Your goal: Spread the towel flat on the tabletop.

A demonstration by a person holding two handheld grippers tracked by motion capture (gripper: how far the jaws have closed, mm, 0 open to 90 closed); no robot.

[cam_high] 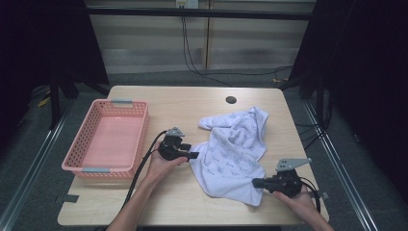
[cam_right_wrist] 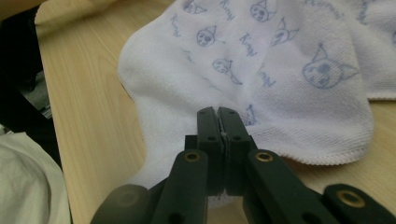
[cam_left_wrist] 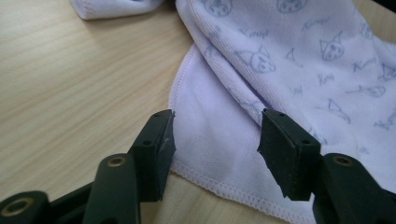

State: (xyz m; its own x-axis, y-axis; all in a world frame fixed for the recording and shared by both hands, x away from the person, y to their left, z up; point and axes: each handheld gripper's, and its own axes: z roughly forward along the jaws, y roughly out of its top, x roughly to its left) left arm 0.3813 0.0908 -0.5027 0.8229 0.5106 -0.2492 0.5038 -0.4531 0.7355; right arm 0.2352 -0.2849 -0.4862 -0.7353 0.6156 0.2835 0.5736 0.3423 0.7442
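A white towel (cam_high: 234,154) printed with pale blue cat faces is lying crumpled on the right half of a wooden surface (cam_high: 192,103), one corner pointing toward the far edge and another toward the near right. A pink basket (cam_high: 86,139) is sitting on the left part of the surface, well apart from the towel.

The left tool (cam_high: 194,155) is resting in the person's left hand (cam_high: 161,166) just beside the towel's left edge. In the left gripper view the left tool (cam_left_wrist: 215,140) is standing with its jaws partly open; the towel's stitched hem (cam_left_wrist: 219,186) is running across the gap between them, and neither pad is pressing on the cloth. The fold of the towel (cam_left_wrist: 280,60) is rising beyond the jaws.

The right tool (cam_high: 256,182), held in the right hand (cam_high: 300,202), is meeting the towel's near right corner. In the right gripper view the right tool (cam_right_wrist: 218,116) is showing its jaws brought together, pinching a thin bit of the towel (cam_right_wrist: 261,65) between the pads; the cloth is bunching up around the tips and lying on the surface (cam_right_wrist: 88,116) on either side.

A dark round hole (cam_high: 231,100) is showing near the far edge of the surface, apart from the towel.
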